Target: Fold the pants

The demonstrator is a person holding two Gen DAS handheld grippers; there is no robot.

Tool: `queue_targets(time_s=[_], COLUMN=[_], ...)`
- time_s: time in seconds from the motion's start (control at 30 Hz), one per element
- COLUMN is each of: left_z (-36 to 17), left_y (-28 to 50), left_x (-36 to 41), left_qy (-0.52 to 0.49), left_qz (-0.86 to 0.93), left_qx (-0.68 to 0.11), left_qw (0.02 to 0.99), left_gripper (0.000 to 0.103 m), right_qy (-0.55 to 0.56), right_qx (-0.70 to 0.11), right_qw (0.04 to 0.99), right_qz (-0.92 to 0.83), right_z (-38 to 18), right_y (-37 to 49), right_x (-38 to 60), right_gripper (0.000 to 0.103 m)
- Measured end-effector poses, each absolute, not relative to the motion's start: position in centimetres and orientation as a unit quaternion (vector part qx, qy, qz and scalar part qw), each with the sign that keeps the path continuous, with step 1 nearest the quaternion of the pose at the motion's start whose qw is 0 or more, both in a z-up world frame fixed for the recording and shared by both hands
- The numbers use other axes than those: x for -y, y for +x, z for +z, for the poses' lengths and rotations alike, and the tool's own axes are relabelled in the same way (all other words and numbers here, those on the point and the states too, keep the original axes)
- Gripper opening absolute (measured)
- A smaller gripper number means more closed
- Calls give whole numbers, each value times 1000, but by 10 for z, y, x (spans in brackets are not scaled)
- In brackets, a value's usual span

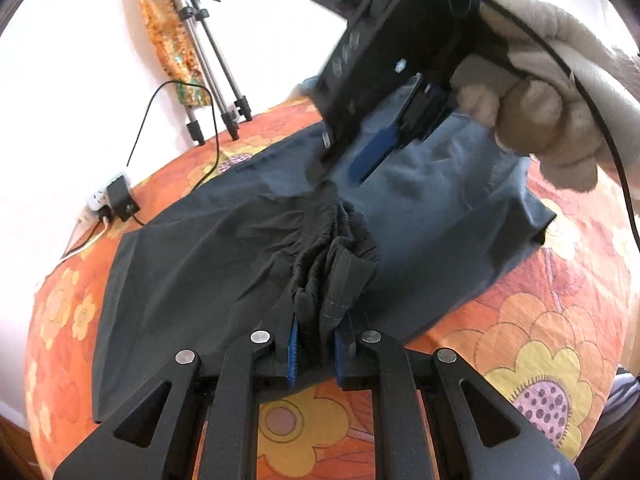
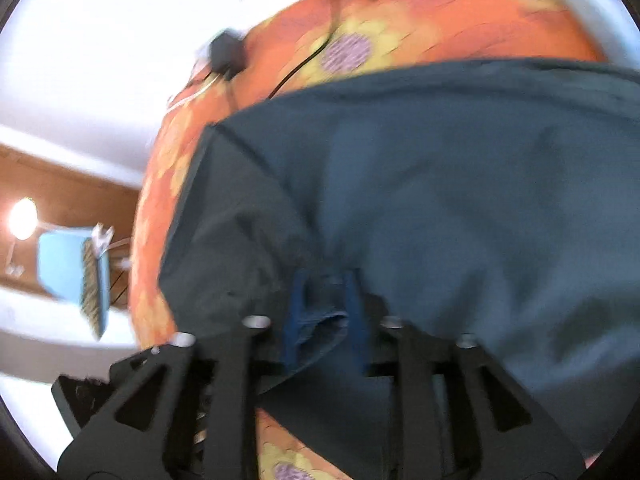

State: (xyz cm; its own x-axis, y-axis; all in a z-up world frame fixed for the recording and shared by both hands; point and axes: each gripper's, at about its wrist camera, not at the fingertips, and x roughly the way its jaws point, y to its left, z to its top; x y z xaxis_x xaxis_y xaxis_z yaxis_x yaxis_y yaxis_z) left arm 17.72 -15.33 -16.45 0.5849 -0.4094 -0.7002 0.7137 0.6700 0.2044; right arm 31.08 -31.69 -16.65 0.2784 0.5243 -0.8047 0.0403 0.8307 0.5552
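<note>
Left tool (image 1: pixel 314 354) clamps bunched waistband of pants (image 1: pixel 224 240), spread on flowered bench (image 1: pixel 520 340) just ahead. Right tool (image 2: pixel 324 320) parted over fabric, gripping nothing. Fold starting; next: right tool needs hold.

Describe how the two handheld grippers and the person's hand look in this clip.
Both grippers, left gripper and right gripper, are matte black, with triangular cut-outs, silver rivets and blue ridged pads. The hand wears a fuzzy beige glove; a black cable crosses it.
</note>
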Motion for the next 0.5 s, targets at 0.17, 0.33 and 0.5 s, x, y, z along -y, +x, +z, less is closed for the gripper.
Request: queue_targets(time_s=[0.17, 0.33, 0.5], left_z=[-161, -154, -153], left_y=[175, 172, 167], left_x=[151, 149, 154], left_qy=[234, 219, 225], left_qz=[-321, -316, -318], left_qx=[-317, -309, -307], left_qw=[861, 870, 868], left_gripper=[11, 11, 11], right_qy=[278, 373, 422], right_qx=[-579, -599, -600], right_qw=[749, 686, 657], right_qz=[159, 176, 173], right_z=[-156, -178, -198], right_y=[293, 284, 289], right_x=[336, 326, 307], right_gripper=[64, 66, 66])
